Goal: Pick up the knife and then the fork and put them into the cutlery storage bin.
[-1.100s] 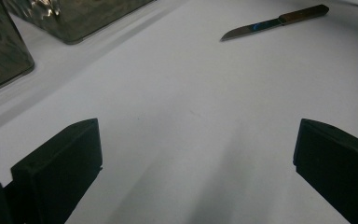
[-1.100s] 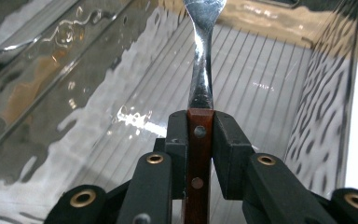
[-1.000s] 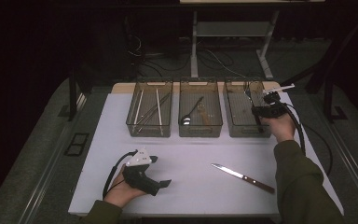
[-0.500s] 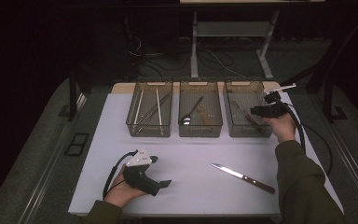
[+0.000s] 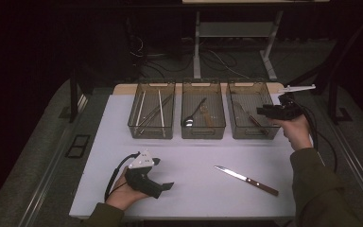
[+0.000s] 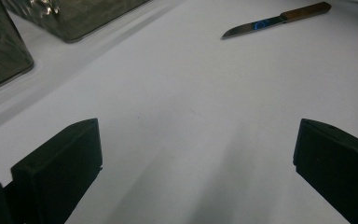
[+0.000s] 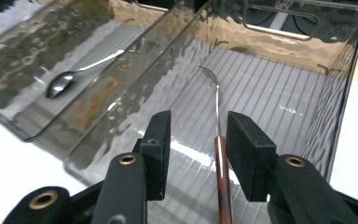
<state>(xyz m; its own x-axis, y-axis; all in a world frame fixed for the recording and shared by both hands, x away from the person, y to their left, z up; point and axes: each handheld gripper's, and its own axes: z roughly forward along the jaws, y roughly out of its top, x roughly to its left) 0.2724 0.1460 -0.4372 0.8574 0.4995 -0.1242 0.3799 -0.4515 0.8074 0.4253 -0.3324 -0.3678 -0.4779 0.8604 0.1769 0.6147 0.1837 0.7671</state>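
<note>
The right tongs [image 7: 193, 154], jaws just parting, are releasing the fork [image 7: 218, 140] into the right bin [image 5: 250, 90], and next the knife [image 5: 246, 179] is waiting on the tabletop [image 5: 194, 156] near the wide-open, empty left tongs [image 5: 163, 188].

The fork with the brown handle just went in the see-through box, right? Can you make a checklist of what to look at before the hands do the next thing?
1. Brown-handled metal fork lies inside the right clear plastic bin: ok.
2. Right gripper has let go; its jaws have just been opening, and the handle sits between them, pads apart from it: ok.
3. Right gripper lifted clear of the bin: cannot tell.
4. Wooden-handled table knife lies free on the white table, nothing on it: ok.
5. Left gripper open with nothing between the jaws: ok.
</note>
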